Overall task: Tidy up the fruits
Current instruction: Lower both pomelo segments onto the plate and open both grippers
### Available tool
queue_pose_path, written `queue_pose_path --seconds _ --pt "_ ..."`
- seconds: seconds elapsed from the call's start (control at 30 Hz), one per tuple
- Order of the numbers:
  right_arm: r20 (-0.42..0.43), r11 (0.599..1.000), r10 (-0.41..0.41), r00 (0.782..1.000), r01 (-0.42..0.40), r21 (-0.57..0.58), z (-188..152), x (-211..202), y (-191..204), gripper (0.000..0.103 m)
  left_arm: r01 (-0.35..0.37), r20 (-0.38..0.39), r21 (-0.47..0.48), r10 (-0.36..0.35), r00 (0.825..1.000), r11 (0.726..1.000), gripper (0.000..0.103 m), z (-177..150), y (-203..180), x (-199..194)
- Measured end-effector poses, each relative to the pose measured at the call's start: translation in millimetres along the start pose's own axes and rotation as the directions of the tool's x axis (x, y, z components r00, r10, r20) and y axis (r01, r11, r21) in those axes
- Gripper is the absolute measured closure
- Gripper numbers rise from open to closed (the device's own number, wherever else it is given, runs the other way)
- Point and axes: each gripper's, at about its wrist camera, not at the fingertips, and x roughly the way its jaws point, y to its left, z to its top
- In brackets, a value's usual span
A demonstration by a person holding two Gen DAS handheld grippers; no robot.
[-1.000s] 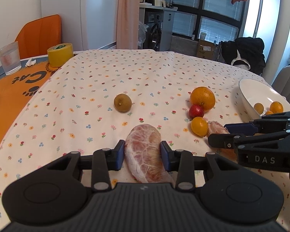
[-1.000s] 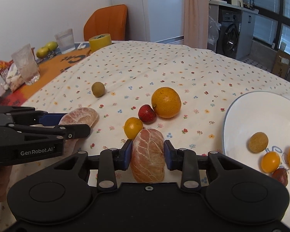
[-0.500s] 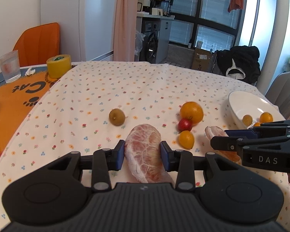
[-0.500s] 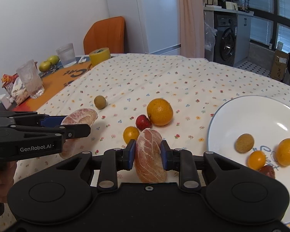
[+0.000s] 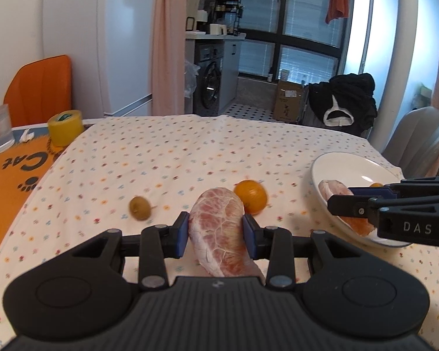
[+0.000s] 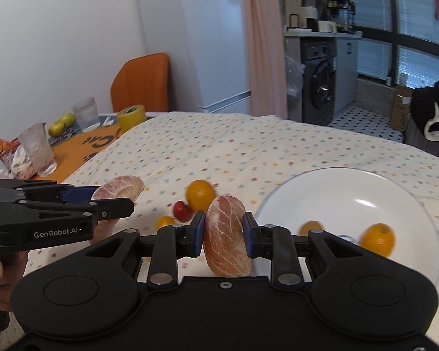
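Both grippers (image 5: 215, 233) (image 6: 224, 235) are rising toward bowl (image 6: 322, 187) at right, each clamping a pomelo segment (image 5: 219, 234); orange (image 5: 250, 196), kiwi (image 5: 139, 207) remaining on desk.

A cream tablecloth (image 5: 190, 152) dotted with small red, orange and blue flowers covers the worktop (image 5: 3, 181), beside an orange mat (image 5: 11, 172) with dark lettering and a paw print. The peeled segment (image 5: 219, 231) is pink, veined white; the other segment (image 6: 226, 239) is pink-orange, also veined white. The orange (image 5: 250, 196) is bright orange, the small round fruit (image 5: 139, 207) olive-brown. The bowl (image 6: 336, 193) is white. The tape roll (image 5: 65, 127) is yellow. Both hand-held grippers are black with blue pads (image 5: 182, 231).
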Motion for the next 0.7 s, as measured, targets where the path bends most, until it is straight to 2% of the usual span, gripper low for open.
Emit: queue_pose_path --seconds 0.7 --pt "0.048 0.982 -0.164 0.985 0.159 0.105 -13.1 -41.2 -85.7 0.078 0.1 -0.001 0.078 -0.101 0.995 0.992 0.066 19.8 -66.8 25.2"
